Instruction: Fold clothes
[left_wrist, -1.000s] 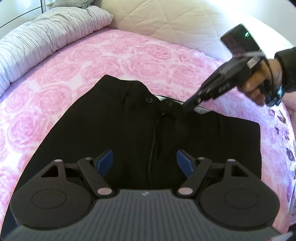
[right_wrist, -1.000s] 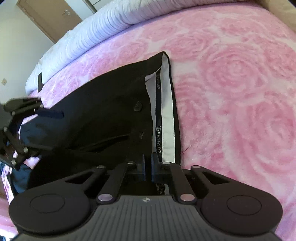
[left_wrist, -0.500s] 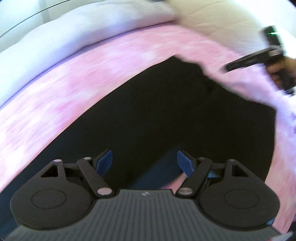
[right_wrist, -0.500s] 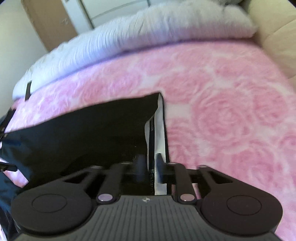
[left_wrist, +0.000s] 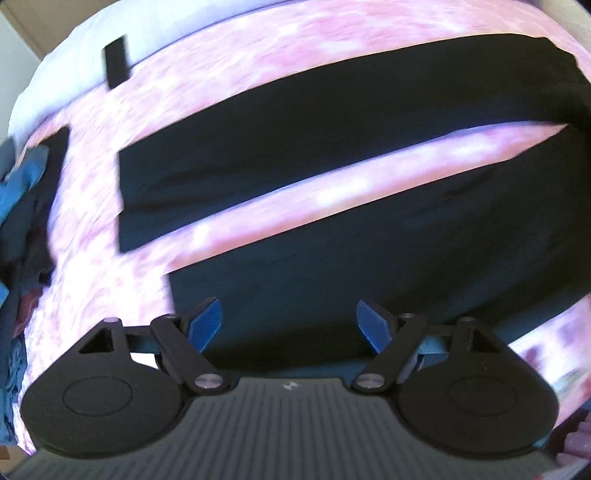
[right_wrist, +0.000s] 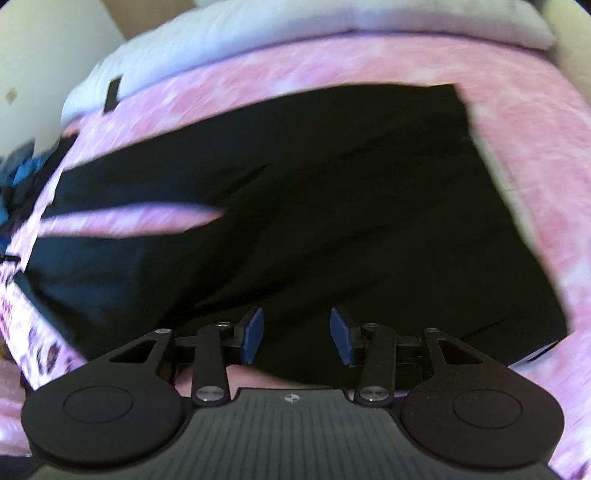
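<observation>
Two claws, one pair of black trousers. The left claw (left_wrist: 289, 325) gapes wide with nothing between its blue pads, hanging over the nearer trouser leg. The right claw (right_wrist: 297, 334) is parted too, less widely, and empty, where a second ago it pinched the waistband. The trousers (right_wrist: 332, 206) lie flat on the pink rose bedspread (right_wrist: 524, 122), two legs apart with a pink strip between. Both views are blurred. A white duvet (right_wrist: 295, 26) lies beyond, a blue cloth heap (left_wrist: 22, 192) off to the left.
</observation>
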